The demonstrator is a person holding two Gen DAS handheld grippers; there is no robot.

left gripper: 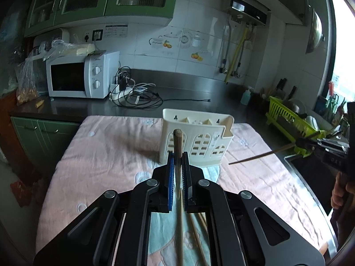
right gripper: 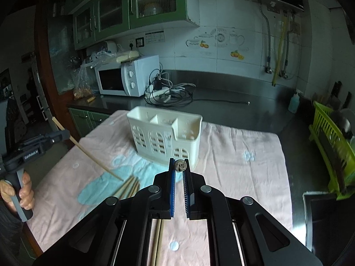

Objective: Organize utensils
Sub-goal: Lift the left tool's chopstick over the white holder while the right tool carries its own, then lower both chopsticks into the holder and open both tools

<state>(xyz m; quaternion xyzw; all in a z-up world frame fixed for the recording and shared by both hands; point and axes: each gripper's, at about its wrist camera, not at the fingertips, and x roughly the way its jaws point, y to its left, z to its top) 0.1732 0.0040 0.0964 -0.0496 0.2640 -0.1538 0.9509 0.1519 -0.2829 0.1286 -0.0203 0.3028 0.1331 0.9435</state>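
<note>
Pink quilted cloth (left gripper: 106, 155) spread over the worktop, pale blue patches near the front edge. White microwave (left gripper: 79, 77) well back at the left, tangled cables (left gripper: 137, 95) beside it, green dish rack (left gripper: 288, 122) off to the right. Cream utensil holder (right gripper: 165, 135) upright near the middle of the cloth, three compartments open on top (contents impossible to make out). Loose chopsticks (right gripper: 129, 187) flat on the blue patch, in front of the holder and to its left. Left gripper (left gripper: 178, 155) clenched on a chopstick (left gripper: 177, 141), butt end poking past the fingertips toward the holder, thin end trailing back under the frame. Right gripper (right gripper: 180, 166) clamped on another chopstick (right gripper: 180, 165), seen end-on between the blue pads, just before the holder's low right corner.
</note>
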